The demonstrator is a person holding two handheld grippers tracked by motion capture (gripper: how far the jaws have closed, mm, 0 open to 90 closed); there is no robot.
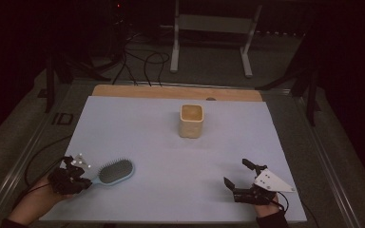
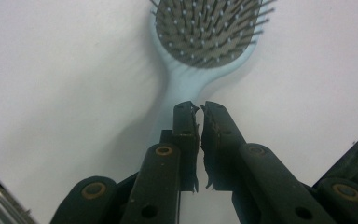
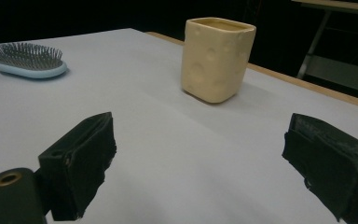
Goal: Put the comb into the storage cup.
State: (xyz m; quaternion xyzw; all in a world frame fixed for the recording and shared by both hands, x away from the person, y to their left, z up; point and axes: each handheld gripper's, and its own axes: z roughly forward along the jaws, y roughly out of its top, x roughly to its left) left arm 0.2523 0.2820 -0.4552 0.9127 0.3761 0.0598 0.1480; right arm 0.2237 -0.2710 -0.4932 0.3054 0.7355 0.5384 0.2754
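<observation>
A light blue hairbrush (image 1: 116,171) lies bristles up at the front left of the white mat, handle toward my left gripper (image 1: 88,179). In the left gripper view the black jaws (image 2: 200,108) stand almost together with only a thin slit between them. They hover over the end of the hairbrush handle (image 2: 182,86) with nothing pinched. A cream square cup (image 1: 191,121) stands upright at the middle back of the mat. My right gripper (image 1: 236,172) rests at the front right, open, empty, pointing toward the cup (image 3: 216,58). The hairbrush (image 3: 28,60) lies far to its left.
The white mat (image 1: 171,199) covers most of the table, with a wooden strip (image 1: 176,91) bare along the far edge. A metal stand (image 1: 176,38) and cables lie on the floor beyond. Bare mat stretches between the hairbrush, the cup and the right gripper.
</observation>
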